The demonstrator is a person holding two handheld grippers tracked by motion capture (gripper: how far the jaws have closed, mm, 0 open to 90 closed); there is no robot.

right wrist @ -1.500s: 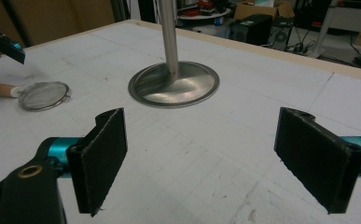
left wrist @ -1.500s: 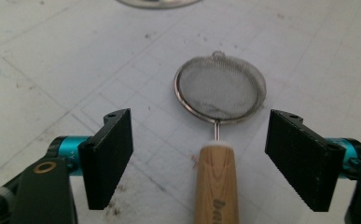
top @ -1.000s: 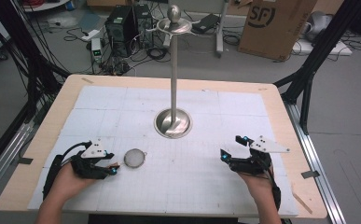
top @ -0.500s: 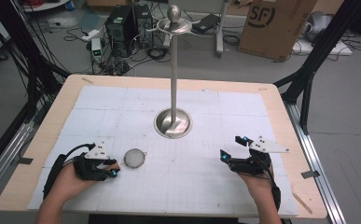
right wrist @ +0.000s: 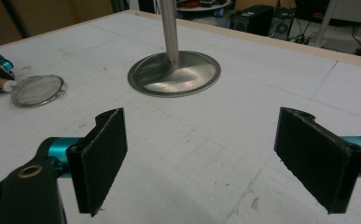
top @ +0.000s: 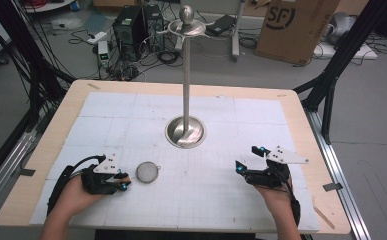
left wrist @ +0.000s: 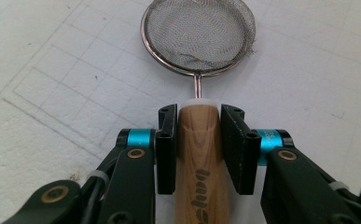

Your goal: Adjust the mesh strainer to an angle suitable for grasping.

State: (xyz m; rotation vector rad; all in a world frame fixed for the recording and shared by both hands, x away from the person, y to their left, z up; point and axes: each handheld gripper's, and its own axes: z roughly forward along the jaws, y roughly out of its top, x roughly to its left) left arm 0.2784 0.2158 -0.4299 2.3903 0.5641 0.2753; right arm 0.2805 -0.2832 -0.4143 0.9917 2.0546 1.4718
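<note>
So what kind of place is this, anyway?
Probably a lab or workshop for recording handling tasks: a gridded table inside a black frame, computers and loose cables on the floor, a cardboard box behind.

High view: fixed above the person's edge of the table (top: 301, 107), facing forward and down, far enough to take in the whole top and the floor beyond. Left gripper view: mounted behind its fingers (left wrist: 166, 149), looking steeply down, very close to the strainer (left wrist: 197, 35) just ahead of them. Right gripper view: low, facing across the table between its spread fingers (right wrist: 101, 156). All three share the strainer; the high and right views share the metal stand (right wrist: 173, 72).
</note>
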